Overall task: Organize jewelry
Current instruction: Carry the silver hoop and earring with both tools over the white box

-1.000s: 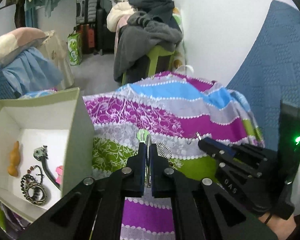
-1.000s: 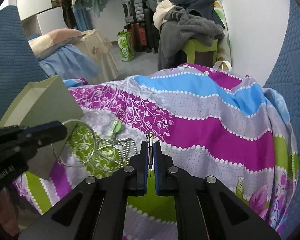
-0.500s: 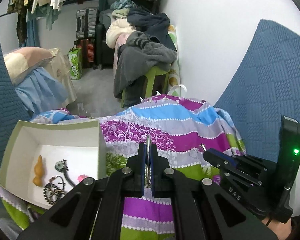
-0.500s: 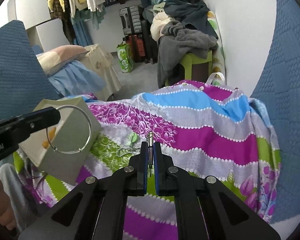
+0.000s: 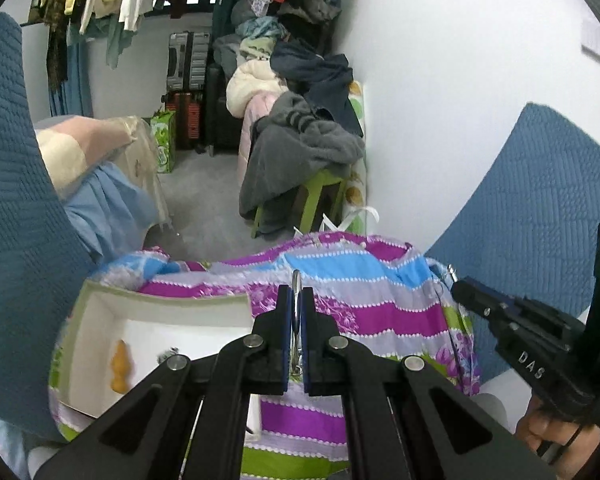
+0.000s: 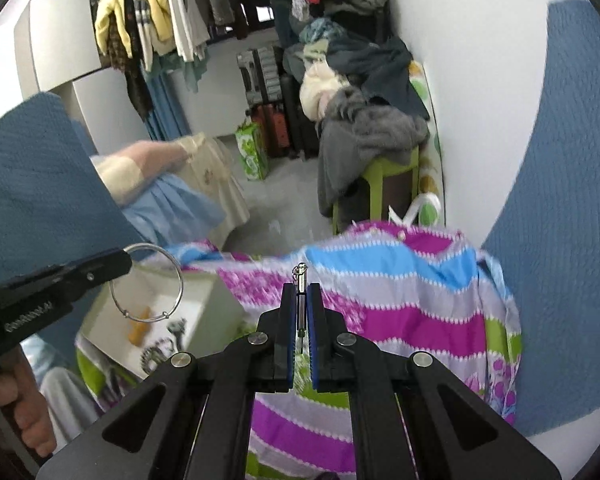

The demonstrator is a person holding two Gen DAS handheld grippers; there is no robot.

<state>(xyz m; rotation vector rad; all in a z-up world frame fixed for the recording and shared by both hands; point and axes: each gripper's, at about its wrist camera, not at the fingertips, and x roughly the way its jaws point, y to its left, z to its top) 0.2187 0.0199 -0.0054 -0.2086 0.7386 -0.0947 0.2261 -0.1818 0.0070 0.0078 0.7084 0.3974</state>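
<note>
Both grippers have come up and off the bedspread since a second ago; the box now sits lower in both views.

The left gripper (image 5: 296,320) is pinched on a thin silver wire bangle (image 6: 146,282): a springy open hoop with small beads, hanging free over the open box (image 6: 204,300). The right gripper (image 6: 300,316) is pinched on a slim metal pendant (image 6: 300,280), with a fine chain link showing at its tip. The box is rigid white card with pale green outer walls, and already holds an orange bead-like piece (image 5: 120,366) and dark beaded jewelry (image 6: 156,350). The bedspread (image 5: 360,312) is soft, wrinkled and striped. My read: one piece at a time. Bring the bangle low and flat over bare box floor before opening, as the hoop could snag the wall. Keep the chain clear of the bangle so they don't tangle.
</note>
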